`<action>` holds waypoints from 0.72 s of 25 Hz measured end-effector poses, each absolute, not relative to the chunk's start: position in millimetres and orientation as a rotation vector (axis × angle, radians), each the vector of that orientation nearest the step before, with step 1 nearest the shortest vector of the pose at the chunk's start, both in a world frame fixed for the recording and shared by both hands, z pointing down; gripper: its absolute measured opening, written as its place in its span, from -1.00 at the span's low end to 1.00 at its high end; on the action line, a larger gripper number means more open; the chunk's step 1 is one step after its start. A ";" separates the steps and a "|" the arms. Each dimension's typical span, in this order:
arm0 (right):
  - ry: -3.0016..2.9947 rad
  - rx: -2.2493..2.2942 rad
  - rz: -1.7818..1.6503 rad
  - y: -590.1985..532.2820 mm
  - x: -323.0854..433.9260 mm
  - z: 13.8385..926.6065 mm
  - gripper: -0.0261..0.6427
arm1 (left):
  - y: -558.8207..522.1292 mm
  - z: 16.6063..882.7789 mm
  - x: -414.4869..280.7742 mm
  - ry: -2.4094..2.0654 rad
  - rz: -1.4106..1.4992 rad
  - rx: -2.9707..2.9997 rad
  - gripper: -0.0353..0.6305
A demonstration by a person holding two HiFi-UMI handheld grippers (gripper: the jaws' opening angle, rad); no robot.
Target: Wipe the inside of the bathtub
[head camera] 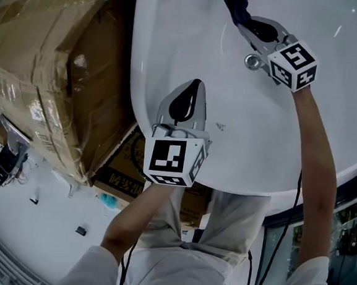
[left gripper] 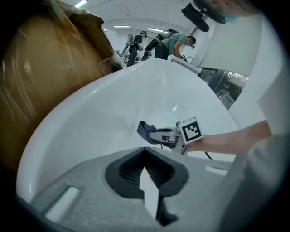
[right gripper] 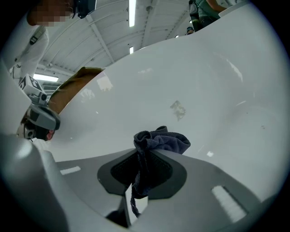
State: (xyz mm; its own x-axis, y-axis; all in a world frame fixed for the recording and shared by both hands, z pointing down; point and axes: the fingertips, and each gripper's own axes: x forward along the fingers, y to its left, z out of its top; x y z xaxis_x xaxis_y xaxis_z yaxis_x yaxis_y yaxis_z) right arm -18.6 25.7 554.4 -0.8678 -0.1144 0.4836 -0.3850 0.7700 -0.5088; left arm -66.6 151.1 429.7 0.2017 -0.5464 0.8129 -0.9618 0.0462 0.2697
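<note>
- Now, your right gripper (right gripper: 146, 158) is clamped on the dark cloth (right gripper: 162, 138), low inside the white bathtub (head camera: 175, 39) and near the drain (head camera: 252, 61).
- Your left gripper (left gripper: 145, 152) is closed on nothing, over the tub's near wall.
- A grey smudge (right gripper: 178, 108) shows on the wall ahead, so I judge that much of the wiping is left.

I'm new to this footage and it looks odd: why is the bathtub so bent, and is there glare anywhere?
Head view: the wide-angle lens bows the bathtub rim, and there is glare on the plastic-wrapped cardboard box. Left gripper view: black vignetted corners, soft reflections on its wall. Right gripper view: strong fisheye bulge, ceiling lights blown out, dark cloth sharp.
</note>
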 end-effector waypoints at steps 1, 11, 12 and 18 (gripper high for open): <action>-2.534 0.397 0.850 15.7 -17.2 554.9 -0.78 | 149.4 430.2 -66.4 -1.457 0.605 1.613 -0.89; -2.457 0.619 0.871 -46.6 -16.0 589.9 -0.78 | 119.3 447.9 -58.2 -1.427 0.615 1.628 -0.89; -2.452 0.635 0.880 -51.6 -17.2 593.8 -0.77 | 117.4 449.4 -57.1 -1.420 0.621 1.633 -0.89; -2.390 0.727 0.850 -79.1 -17.3 621.0 -0.77 | 111.1 457.5 -58.0 -1.372 0.658 1.643 -0.89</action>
State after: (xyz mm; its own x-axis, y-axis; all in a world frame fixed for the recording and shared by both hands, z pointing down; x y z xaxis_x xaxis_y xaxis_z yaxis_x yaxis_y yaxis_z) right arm -17.3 -79.1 621.0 -0.7339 -0.3130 0.6028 -0.6233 0.6629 -0.4147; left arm -58.0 111.1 457.5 0.2517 -0.4976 0.8301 -0.9588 -0.0117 0.2838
